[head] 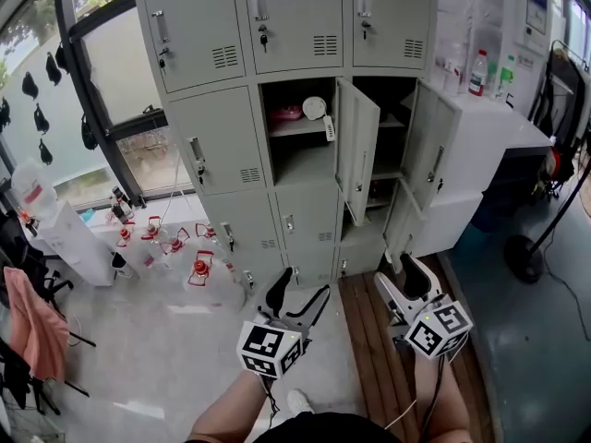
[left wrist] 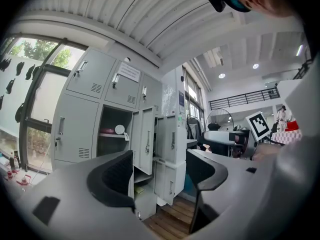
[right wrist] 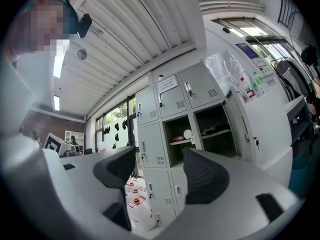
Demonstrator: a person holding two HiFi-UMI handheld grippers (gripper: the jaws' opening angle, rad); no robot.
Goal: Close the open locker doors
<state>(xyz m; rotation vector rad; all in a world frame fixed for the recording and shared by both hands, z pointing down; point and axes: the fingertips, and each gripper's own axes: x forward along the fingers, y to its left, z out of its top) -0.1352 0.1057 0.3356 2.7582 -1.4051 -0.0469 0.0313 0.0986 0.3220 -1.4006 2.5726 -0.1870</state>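
- The left gripper (head: 305, 286) and the right gripper (head: 404, 273) are being held side by side, low in front of the locker bank (head: 231, 127), each with its jaws spread and nothing between them.
- Three doors are being left ajar on the bank's right half: the middle door (head: 358, 146), the right door (head: 430, 160) and a lower door (head: 400, 227) beneath it (all well apart from both grippers).
- The doors are being judged as thin painted sheet metal: stiff, light, free on their hinges, and too slick to pinch well.
- A flat push on the outer face near the free edge, by the handle, is being favoured over a grip.
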